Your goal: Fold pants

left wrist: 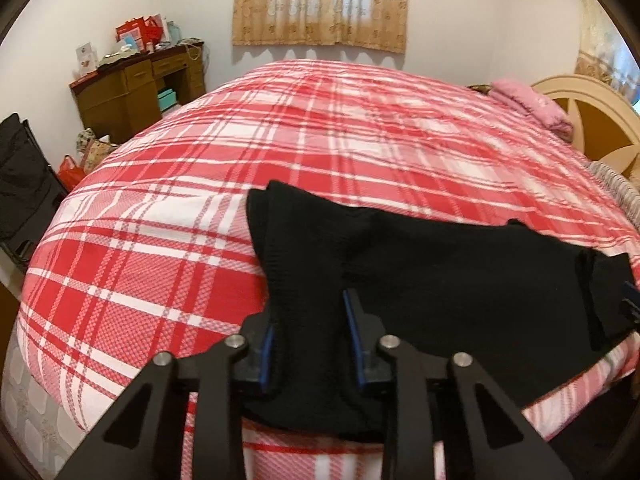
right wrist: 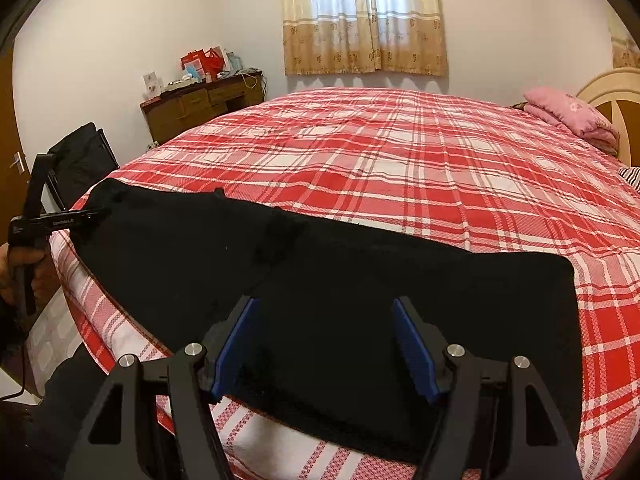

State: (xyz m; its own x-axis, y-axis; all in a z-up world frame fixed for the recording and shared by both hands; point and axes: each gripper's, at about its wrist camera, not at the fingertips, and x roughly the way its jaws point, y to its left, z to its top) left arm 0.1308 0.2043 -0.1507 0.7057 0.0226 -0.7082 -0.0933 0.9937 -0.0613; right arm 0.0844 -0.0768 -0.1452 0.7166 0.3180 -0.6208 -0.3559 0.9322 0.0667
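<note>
Black pants [left wrist: 440, 264] lie stretched along the near edge of a bed with a red plaid cover [left wrist: 320, 140]. My left gripper [left wrist: 310, 340] sits at their left end, and dark cloth fills the narrow gap between its blue pads, bunched and pinched. In the right wrist view the pants [right wrist: 360, 280] run from left to right, with a hand holding the left gripper [right wrist: 80, 216] at their far left end. My right gripper [right wrist: 326, 344] hovers over the wider right part, jaws wide apart, with flat cloth below them. Its tip shows at the right edge [left wrist: 630, 304].
A folded pink blanket [right wrist: 572, 116] lies by the cream headboard [left wrist: 600, 120] at the far right. A cluttered wooden desk [right wrist: 192, 108] stands by the back wall, and a black bag [right wrist: 80, 152] stands off the bed's left side. Plaid cover [right wrist: 400, 160] spreads beyond the pants.
</note>
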